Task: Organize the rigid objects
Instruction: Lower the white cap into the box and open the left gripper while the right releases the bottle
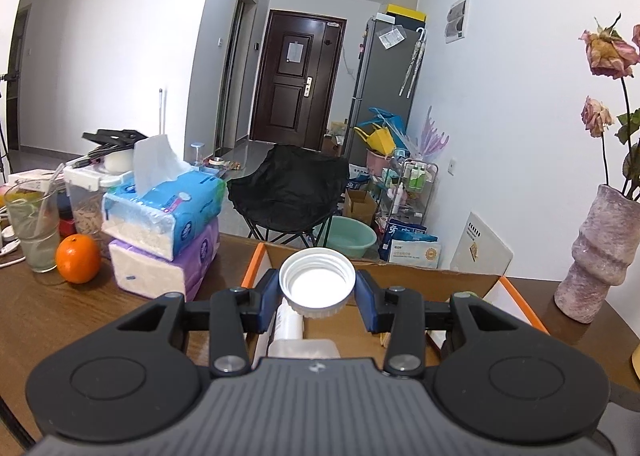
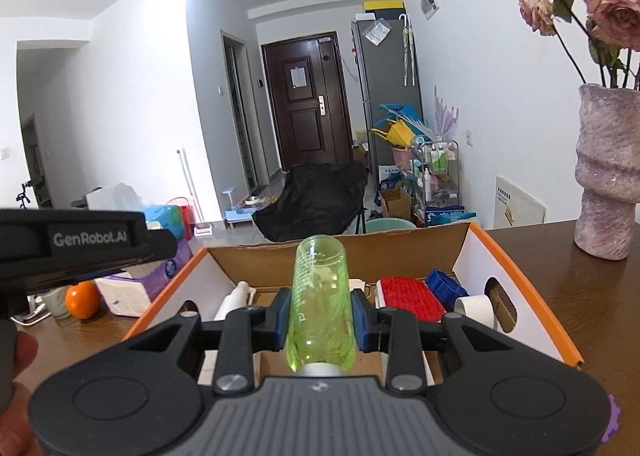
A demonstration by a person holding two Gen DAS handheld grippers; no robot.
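Fingers (image 2: 359, 316) clamped around green bottle (image 2: 320, 296)

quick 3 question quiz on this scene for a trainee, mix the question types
1. True or false: the left gripper is shut on a white cap.
2. What does the right gripper hold? A) orange B) green bottle C) vase
3. Fill in: the red brush lies inside the ____.

Key
1. True; the cap's open side faces the camera.
2. B; the green bottle is clamped between the fingers, its neck toward the camera.
3. Box, beside a blue item and a tape roll.
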